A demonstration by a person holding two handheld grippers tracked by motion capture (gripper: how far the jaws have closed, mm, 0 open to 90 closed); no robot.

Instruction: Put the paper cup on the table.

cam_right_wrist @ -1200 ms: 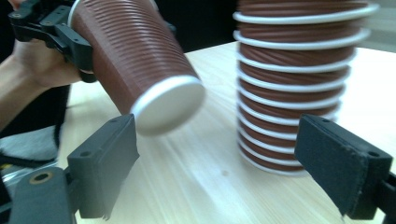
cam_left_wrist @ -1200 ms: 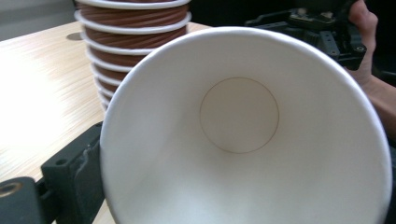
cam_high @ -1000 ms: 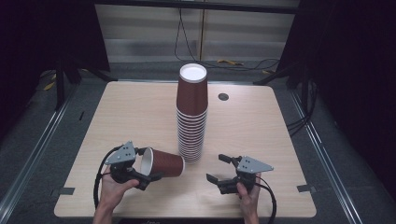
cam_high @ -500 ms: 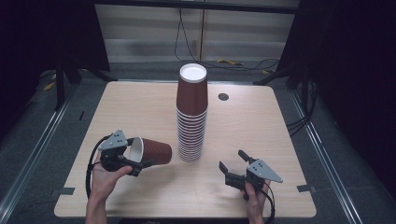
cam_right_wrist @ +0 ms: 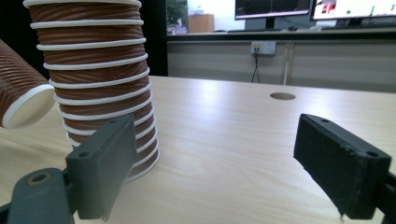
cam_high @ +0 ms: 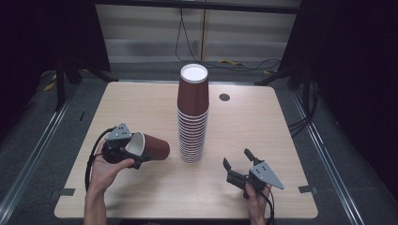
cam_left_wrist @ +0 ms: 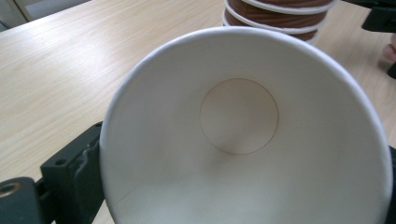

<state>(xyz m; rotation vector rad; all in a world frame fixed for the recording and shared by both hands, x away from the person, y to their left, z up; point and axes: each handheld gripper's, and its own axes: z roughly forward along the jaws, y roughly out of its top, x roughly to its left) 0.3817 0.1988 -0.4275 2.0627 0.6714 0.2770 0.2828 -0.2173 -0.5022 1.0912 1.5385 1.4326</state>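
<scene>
Left gripper: we see the left gripper (cam_high: 133, 157) near the table's left front, held in the person's left hand (cam_high: 105, 171); its jaws clamp the single cup (cam_high: 149, 146) at the rim.
Single cup: it lies on its side in that grip, lifted off the wood, white mouth toward the hand and brown base pointing at the stack. In the left gripper view we look straight into its white inside (cam_left_wrist: 243, 130), with one black jaw against the wall at the lower left.
Cup stack: the stack of cups (cam_high: 192, 117) stands upside down at the table's middle, white bottom on top, just beside the held cup but apart from it. The right gripper view shows its ribbed brown walls and white rims (cam_right_wrist: 98, 84).
Right gripper: we find the right gripper (cam_high: 238, 168) at the right front, in the right hand (cam_high: 257, 199); its jaws stand wide apart with only bare wood between them, near the stack's foot.
Table: the light wooden table (cam_high: 263, 126) has a round cable hole (cam_high: 224, 97) behind the stack.
</scene>
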